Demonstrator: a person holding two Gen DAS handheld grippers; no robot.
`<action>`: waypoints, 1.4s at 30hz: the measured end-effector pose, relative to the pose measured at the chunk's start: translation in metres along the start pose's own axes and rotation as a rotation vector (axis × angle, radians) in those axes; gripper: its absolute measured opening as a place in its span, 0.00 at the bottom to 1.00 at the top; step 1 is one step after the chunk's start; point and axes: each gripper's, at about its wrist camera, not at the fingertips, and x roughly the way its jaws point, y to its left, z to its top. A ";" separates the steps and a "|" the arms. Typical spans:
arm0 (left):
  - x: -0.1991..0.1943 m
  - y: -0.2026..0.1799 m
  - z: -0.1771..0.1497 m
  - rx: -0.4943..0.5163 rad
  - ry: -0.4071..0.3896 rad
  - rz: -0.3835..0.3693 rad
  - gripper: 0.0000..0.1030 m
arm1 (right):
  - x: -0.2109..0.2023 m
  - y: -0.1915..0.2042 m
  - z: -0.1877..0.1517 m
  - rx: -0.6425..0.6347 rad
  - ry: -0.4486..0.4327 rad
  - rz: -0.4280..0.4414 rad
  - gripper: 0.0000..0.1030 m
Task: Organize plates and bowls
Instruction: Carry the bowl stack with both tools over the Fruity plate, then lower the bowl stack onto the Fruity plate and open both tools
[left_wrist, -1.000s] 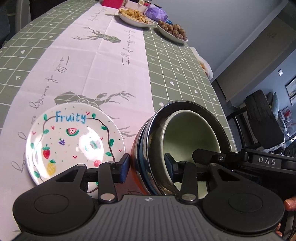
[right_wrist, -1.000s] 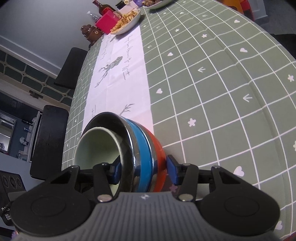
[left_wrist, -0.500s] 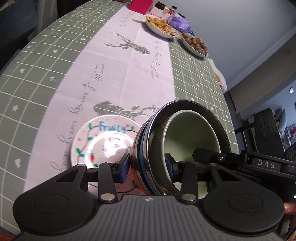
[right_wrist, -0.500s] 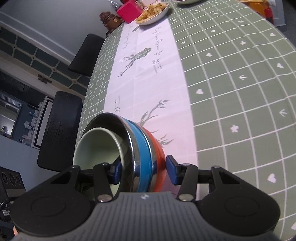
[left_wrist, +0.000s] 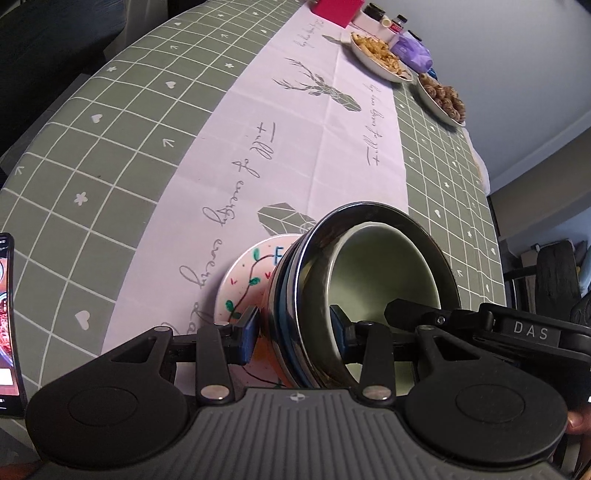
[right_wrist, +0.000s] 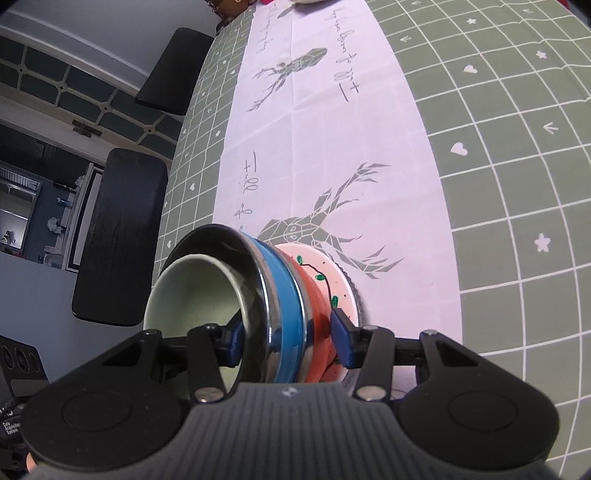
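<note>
A nested stack of bowls (left_wrist: 373, 280), pale green inside steel, blue and orange ones, is held by both grippers. My left gripper (left_wrist: 293, 330) is shut on its near rim, one pad inside and one outside. My right gripper (right_wrist: 287, 341) is shut on the opposite rim of the bowl stack (right_wrist: 236, 291), and its black body (left_wrist: 480, 328) shows in the left wrist view. Under the stack lies the white painted fruit plate (left_wrist: 245, 280), mostly hidden, with its edge (right_wrist: 338, 275) also in the right wrist view. Whether the stack touches the plate I cannot tell.
A green checked cloth with a pale runner (left_wrist: 295, 140) covers the table. Two dishes of food (left_wrist: 380, 55) (left_wrist: 443, 99), a purple bag (left_wrist: 412, 55) and a red box (left_wrist: 336, 9) stand at the far end. A phone (left_wrist: 7, 321) lies at the left edge. Black chairs (right_wrist: 122, 236) line one side.
Both grippers have carried the bowl stack sideways over the painted plate. The plate, fully in view a second ago, is now mostly covered by the stack.
</note>
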 end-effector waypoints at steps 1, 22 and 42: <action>0.000 0.001 0.001 0.000 -0.003 0.003 0.43 | 0.001 0.000 0.000 -0.002 -0.001 0.003 0.45; -0.013 0.001 0.003 0.042 -0.107 0.014 0.49 | 0.003 -0.003 0.000 -0.029 -0.062 0.051 0.54; -0.097 -0.058 -0.041 0.445 -0.642 0.024 0.57 | -0.101 0.047 -0.050 -0.497 -0.569 -0.058 0.80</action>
